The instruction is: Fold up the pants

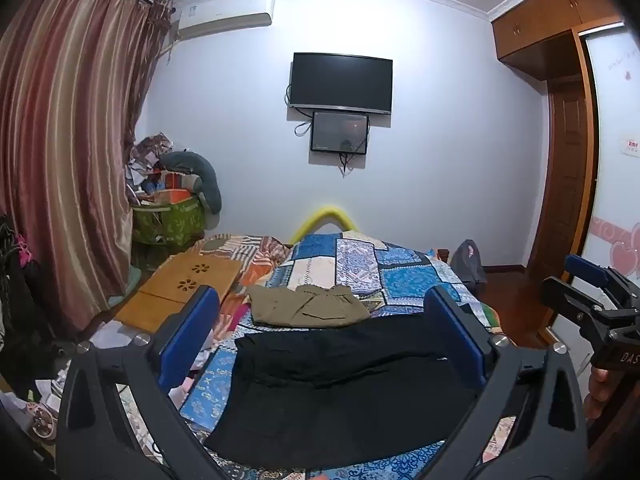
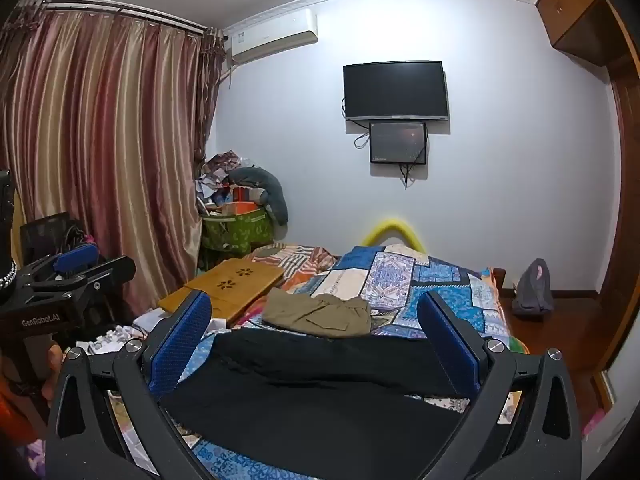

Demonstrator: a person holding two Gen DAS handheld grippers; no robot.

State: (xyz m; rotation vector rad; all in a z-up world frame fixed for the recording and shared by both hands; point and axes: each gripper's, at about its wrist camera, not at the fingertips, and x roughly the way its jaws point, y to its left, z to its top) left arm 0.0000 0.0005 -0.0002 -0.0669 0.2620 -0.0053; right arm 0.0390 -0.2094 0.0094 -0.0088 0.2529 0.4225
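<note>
The black pants (image 1: 340,384) lie spread across the patchwork bedspread (image 1: 400,276) in the lower centre of the left wrist view, and fill the same lower-centre area in the right wrist view (image 2: 320,392). Just beyond them, toward the middle of the frame, sits a folded pair of olive-khaki pants (image 1: 308,306), touching or nearly touching the black pair's far edge.

The left gripper (image 1: 320,332) hangs above the black pants with its blue-padded jaws spread wide, holding nothing. The right gripper (image 2: 316,328) is likewise wide open and empty over the same garment.

A wooden lap tray (image 1: 184,292) rests on the bed's left side. At centre left, by the striped curtain (image 1: 68,152), a green patterned storage bin (image 1: 168,220) is heaped with boxes, crumpled papers and a grey cushion draped over its rim. A dark television (image 1: 340,82) hangs on the wall, upper centre.
</note>
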